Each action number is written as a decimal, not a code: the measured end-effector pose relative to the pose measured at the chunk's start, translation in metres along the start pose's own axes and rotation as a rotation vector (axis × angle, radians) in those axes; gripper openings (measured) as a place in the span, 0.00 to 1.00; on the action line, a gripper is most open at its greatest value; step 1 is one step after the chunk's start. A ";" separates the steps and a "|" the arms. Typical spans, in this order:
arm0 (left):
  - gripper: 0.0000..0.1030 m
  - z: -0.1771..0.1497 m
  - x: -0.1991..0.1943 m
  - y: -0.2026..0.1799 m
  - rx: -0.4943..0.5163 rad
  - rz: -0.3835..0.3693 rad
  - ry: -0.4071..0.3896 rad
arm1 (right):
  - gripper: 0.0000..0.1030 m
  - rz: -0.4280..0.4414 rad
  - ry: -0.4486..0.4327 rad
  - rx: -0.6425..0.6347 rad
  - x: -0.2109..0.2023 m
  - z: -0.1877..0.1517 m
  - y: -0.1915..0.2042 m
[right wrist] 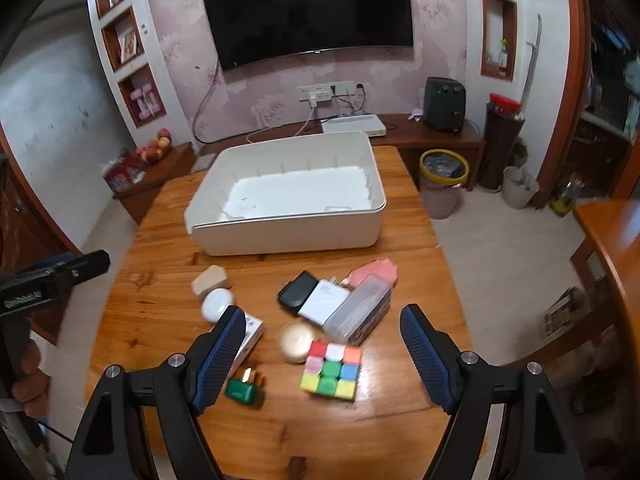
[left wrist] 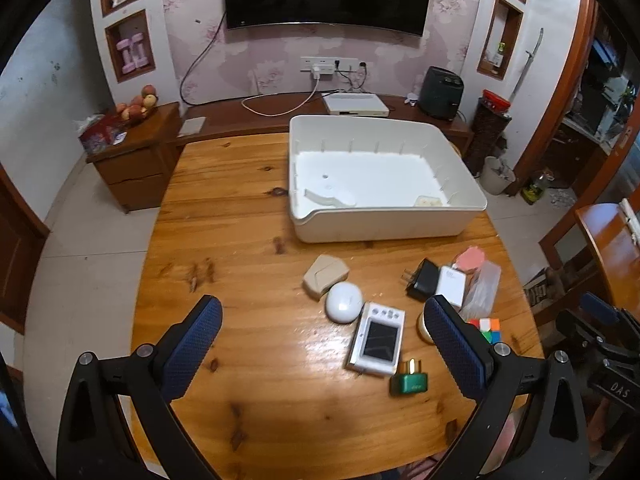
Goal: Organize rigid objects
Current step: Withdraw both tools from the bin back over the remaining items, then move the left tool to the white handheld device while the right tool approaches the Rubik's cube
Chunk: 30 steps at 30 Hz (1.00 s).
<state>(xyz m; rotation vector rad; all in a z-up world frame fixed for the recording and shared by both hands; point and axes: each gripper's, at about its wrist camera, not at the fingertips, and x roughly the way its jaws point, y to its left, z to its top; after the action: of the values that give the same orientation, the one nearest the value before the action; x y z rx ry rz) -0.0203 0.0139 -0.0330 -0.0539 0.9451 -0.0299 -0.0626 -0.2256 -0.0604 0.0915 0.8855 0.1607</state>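
A white bin stands at the far side of the round wooden table. In front of it lie a beige case, a white round puck, a white device with a screen, a green plug, a black charger, a white power bank, a clear box, a pink piece, a gold lid and a colour cube. My left gripper is open above the puck and device. My right gripper is open above the cube.
A TV cabinet with a white router and dark heater runs behind the table. A yellow-rimmed bin stands on the floor at right. A wooden chair is at the right edge. The bin holds small white pieces.
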 end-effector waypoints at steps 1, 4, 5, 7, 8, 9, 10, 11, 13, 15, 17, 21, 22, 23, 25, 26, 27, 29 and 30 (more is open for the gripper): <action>0.98 -0.005 -0.001 0.000 0.001 0.008 0.001 | 0.78 -0.005 0.007 0.006 0.000 -0.003 -0.001; 0.98 -0.015 -0.001 -0.004 0.004 0.014 0.002 | 0.78 -0.035 0.015 0.015 0.002 -0.012 -0.005; 0.98 -0.018 0.000 -0.006 0.011 0.015 0.001 | 0.78 -0.041 0.018 0.022 0.003 -0.015 -0.007; 0.98 -0.025 0.006 -0.013 0.028 0.027 0.007 | 0.78 -0.035 0.031 0.036 0.009 -0.020 -0.010; 0.98 -0.027 0.009 -0.016 0.034 0.030 0.012 | 0.78 -0.030 0.042 0.047 0.015 -0.022 -0.012; 0.98 -0.029 0.014 -0.019 0.041 0.030 0.020 | 0.78 -0.028 0.050 0.056 0.019 -0.024 -0.014; 0.98 -0.031 0.021 -0.022 0.047 0.030 0.030 | 0.78 -0.028 0.063 0.065 0.025 -0.026 -0.015; 0.98 -0.033 0.027 -0.025 0.049 0.032 0.038 | 0.78 -0.031 0.075 0.071 0.031 -0.029 -0.016; 0.98 -0.036 0.042 -0.030 0.054 0.041 0.057 | 0.78 -0.042 0.100 0.071 0.044 -0.037 -0.016; 0.98 -0.038 0.057 -0.034 0.054 0.047 0.081 | 0.78 -0.052 0.126 0.076 0.056 -0.045 -0.015; 0.98 -0.042 0.076 -0.038 0.056 0.043 0.114 | 0.78 -0.061 0.146 0.078 0.067 -0.052 -0.014; 0.98 -0.051 0.105 -0.046 0.070 0.054 0.173 | 0.78 -0.080 0.181 0.067 0.085 -0.067 -0.012; 0.98 -0.053 0.112 -0.048 0.077 0.059 0.190 | 0.78 -0.072 0.193 0.071 0.090 -0.070 -0.012; 0.98 -0.054 0.117 -0.049 0.082 0.063 0.202 | 0.78 -0.069 0.197 0.073 0.093 -0.071 -0.012; 0.98 -0.056 0.128 -0.050 0.091 0.076 0.227 | 0.78 -0.081 0.197 0.065 0.098 -0.072 -0.011; 0.98 -0.057 0.132 -0.050 0.092 0.078 0.239 | 0.78 -0.093 0.197 0.060 0.100 -0.072 -0.011; 0.98 -0.057 0.137 -0.049 0.091 0.077 0.252 | 0.78 -0.098 0.201 0.055 0.103 -0.073 -0.011; 0.98 -0.059 0.146 -0.050 0.088 0.075 0.279 | 0.78 -0.093 0.214 0.049 0.109 -0.074 -0.010; 0.98 -0.060 0.149 -0.051 0.090 0.074 0.288 | 0.78 -0.094 0.220 0.045 0.111 -0.075 -0.009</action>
<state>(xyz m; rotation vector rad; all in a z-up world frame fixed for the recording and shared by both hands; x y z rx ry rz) 0.0179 -0.0463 -0.1858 0.0702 1.2315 -0.0116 -0.0503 -0.2136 -0.1937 0.0745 1.1112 0.0634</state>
